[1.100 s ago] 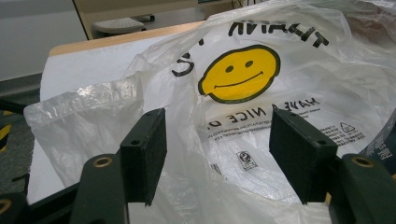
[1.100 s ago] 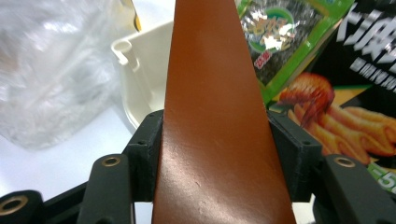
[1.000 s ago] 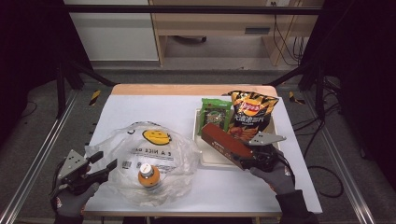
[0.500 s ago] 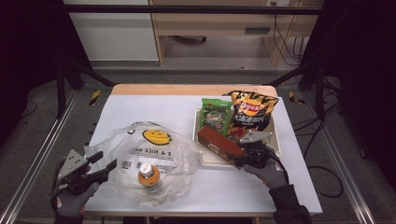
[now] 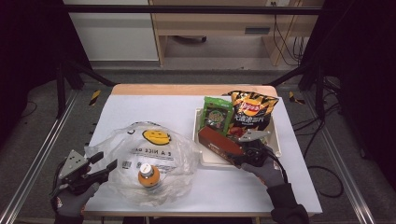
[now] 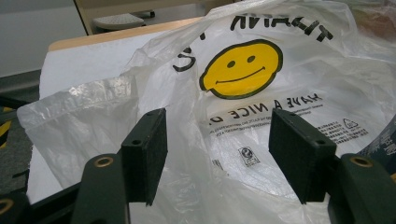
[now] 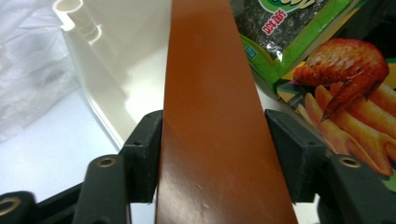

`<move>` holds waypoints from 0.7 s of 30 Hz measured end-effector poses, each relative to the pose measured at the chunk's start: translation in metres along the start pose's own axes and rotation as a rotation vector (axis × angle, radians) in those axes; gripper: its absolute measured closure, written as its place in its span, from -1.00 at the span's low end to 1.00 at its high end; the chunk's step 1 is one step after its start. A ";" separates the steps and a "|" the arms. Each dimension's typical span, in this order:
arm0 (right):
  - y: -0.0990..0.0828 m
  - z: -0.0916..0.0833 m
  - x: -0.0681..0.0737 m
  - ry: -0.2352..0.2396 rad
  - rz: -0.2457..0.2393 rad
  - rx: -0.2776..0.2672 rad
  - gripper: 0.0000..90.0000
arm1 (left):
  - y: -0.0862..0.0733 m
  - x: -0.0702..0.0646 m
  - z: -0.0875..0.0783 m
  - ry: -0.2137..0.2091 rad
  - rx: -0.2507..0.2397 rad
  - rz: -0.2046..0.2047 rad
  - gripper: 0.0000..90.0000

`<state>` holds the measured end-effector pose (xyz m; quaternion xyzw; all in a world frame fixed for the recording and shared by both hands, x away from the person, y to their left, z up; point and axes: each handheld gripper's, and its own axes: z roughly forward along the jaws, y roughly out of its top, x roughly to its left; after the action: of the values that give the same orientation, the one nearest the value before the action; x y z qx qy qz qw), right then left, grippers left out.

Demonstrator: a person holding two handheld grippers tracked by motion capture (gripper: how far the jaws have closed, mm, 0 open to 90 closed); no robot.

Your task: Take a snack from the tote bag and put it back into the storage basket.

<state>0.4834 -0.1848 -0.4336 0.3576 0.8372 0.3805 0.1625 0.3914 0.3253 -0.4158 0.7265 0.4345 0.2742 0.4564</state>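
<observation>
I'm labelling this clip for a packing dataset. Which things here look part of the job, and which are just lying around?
Likely in the job:
- brown box, clamped by the right gripper
- plastic bag with an orange-capped bottle inside
- left gripper, open at the bag
- seaweed pack, chips bag, white tray

Lying about:
- wooden cabinet
- cables

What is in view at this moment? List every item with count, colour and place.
plastic bag: 1, clear with yellow smiley, front left of table
bottle: 1, orange, inside the bag
tray: 1, cream, right side of table
box: 1, reddish-brown, across the tray's front
seaweed pack: 1, green, in the tray
chip bag: 1, dark and orange, in the tray
table: 1, white
left gripper: black, open, at the plastic bag
right gripper: black, closed on the box
</observation>
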 end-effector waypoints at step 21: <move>-0.012 -0.033 0.027 -0.029 0.097 -0.148 0.83 | 0.000 0.000 0.000 -0.001 0.000 -0.002 -0.17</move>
<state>0.4411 -0.1879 -0.4216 0.3903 0.7861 0.4434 0.1817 0.3911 0.3258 -0.4160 0.7262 0.4351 0.2734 0.4566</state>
